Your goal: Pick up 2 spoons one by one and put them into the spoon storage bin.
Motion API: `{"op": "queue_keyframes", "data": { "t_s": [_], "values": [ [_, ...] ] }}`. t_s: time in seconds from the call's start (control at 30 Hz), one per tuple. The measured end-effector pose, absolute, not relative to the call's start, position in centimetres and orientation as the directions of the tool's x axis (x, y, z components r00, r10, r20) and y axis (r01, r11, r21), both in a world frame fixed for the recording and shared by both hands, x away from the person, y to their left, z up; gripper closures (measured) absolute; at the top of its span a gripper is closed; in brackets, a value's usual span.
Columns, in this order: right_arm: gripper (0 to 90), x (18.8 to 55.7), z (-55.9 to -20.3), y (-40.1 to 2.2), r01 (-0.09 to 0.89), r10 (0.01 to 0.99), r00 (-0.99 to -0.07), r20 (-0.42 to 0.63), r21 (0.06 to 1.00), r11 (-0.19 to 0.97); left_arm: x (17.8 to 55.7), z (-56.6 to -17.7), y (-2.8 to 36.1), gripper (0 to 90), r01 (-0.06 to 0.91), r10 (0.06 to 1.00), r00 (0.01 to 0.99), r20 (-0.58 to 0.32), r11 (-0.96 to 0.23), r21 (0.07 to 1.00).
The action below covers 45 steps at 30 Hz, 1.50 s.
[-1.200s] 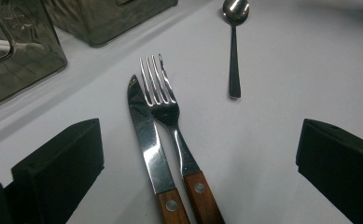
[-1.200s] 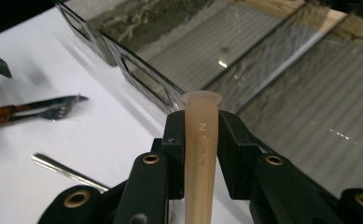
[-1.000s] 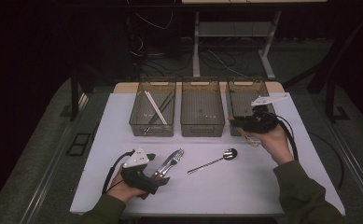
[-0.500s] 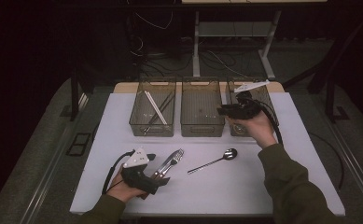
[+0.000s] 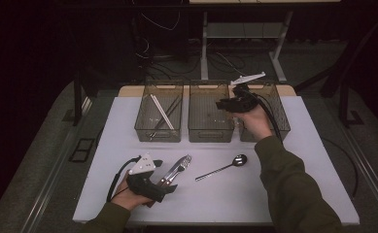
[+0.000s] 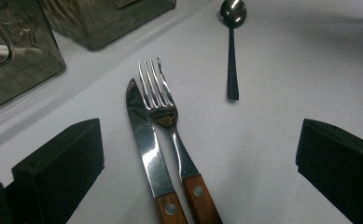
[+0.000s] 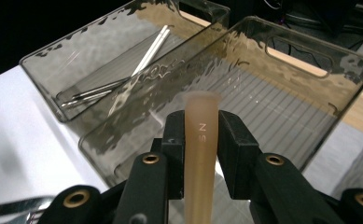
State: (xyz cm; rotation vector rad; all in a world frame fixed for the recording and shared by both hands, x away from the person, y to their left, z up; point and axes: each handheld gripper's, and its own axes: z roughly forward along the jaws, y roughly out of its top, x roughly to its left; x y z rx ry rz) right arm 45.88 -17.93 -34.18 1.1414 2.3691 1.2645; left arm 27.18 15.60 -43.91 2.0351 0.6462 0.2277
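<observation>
A white table (image 5: 293, 194) is seen carrying three smoky clear plastic bins in a row at its far edge: a left bin (image 5: 159, 116) with chopsticks in it, a bare middle bin (image 5: 211, 114) and a right bin (image 5: 278, 115).

The right gripper (image 5: 221, 105) is held above the middle bin, at its right edge, and is pointed leftward across it. Its jaws are closed on a tan, tapered plastic handle (image 7: 200, 144), which is pinched between the pads with its long axis running straight out along the jaws, its blunt end directed over the ribbed floor of the middle bin. That bin is judged to lie directly below and ahead of the held piece, so a lowering along the bin's length appears to be called for.

The left gripper (image 5: 169, 186) is rested near the table's front edge with its jaws spread wide and nothing gripped. A wooden-handled knife (image 6: 147, 144) and fork (image 6: 170, 126) lie side by side between them, handles toward the gripper. A steel spoon (image 5: 223, 167) lies apart, to their right.
</observation>
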Motion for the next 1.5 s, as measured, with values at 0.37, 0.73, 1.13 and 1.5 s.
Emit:
{"op": "queue_keyframes", "data": {
  "t_s": [0.37,0.73,1.13,1.5],
  "values": [
    [73.4,48.3,-35.9,-15.4,0.555,0.734,-0.660,0.158,0.761,0.335,27.2,-43.9,15.6,0.0,0.345,0.522,0.847,-0.098,-0.400,0.849],
    [73.2,49.4,-38.8,-14.1,0.595,0.749,-0.652,0.119,0.693,0.407,27.2,-43.8,15.6,0.0,0.339,0.516,0.852,-0.090,-0.411,0.847],
    [56.5,48.4,-37.6,-15.0,0.591,0.690,-0.694,0.206,0.710,0.383,27.2,-43.9,15.6,0.0,0.338,0.516,0.852,-0.086,-0.418,0.843],
    [46.2,45.0,-35.8,-16.8,0.541,0.637,-0.738,0.223,0.759,0.362,27.2,-43.9,15.6,0.0,0.341,0.520,0.850,-0.084,-0.420,0.841]
  ]
}}
